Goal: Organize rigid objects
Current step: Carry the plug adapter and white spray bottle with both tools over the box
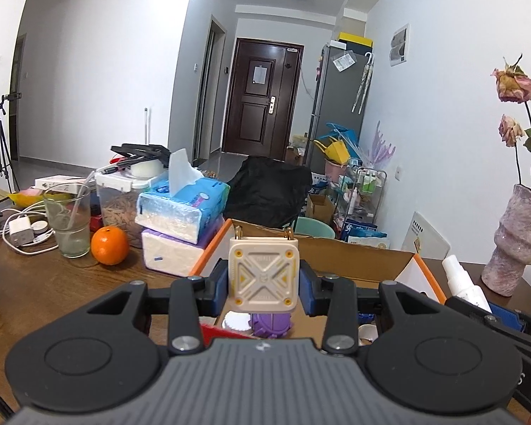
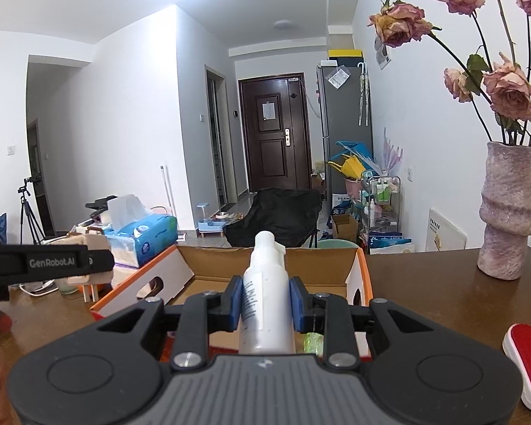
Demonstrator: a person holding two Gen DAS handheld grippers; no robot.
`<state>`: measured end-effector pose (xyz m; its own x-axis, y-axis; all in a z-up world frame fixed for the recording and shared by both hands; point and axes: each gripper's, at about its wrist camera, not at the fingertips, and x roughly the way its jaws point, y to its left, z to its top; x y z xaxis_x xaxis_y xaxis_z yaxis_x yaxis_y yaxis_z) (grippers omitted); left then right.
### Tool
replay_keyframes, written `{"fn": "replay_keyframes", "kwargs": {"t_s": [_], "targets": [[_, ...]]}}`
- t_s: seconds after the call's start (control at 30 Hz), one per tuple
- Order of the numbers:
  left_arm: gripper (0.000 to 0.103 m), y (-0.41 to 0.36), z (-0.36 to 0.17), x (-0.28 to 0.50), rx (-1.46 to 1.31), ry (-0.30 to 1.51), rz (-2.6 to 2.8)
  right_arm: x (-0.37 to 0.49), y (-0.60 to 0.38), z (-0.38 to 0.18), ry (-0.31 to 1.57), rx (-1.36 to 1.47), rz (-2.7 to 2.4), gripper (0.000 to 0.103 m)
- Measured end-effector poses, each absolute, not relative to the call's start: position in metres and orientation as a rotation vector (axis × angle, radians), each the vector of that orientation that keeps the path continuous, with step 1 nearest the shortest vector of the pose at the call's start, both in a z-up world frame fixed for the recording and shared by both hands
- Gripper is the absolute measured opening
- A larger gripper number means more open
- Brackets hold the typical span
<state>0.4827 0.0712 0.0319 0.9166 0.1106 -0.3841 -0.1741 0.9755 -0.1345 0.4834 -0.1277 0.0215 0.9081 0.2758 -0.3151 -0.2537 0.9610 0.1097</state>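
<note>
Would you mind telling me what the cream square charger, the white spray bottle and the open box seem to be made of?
Cream square charger: apparently matte moulded plastic, with crisp raised ribs and brass-coloured metal prongs on top. White spray bottle: likely smooth, slightly glossy plastic, with a soft sheen. Open orange-edged box: cardboard, with a dull brown inside and creased flaps.

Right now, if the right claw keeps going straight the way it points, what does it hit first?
Likely the far flap of the open cardboard box: the right claw, shut on the white spray bottle, points over the box interior. Depth is unclear.
</note>
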Motion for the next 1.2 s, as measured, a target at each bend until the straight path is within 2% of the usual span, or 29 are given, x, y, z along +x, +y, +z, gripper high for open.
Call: {"fn": "replay_keyframes", "kwargs": {"t_s": [0.53, 1.2], "targets": [[0.040, 0.058, 0.019, 0.536, -0.136, 0.417, 0.142, 0.535, -0.121, 0.015, 0.367, 0.038, 0.284, 0.027], [0.040, 0.052, -0.006, 0.592, -0.067, 0.481, 0.140, 0.595, -0.119, -0.007, 0.501, 0.022, 0.252, 0.027]]}}
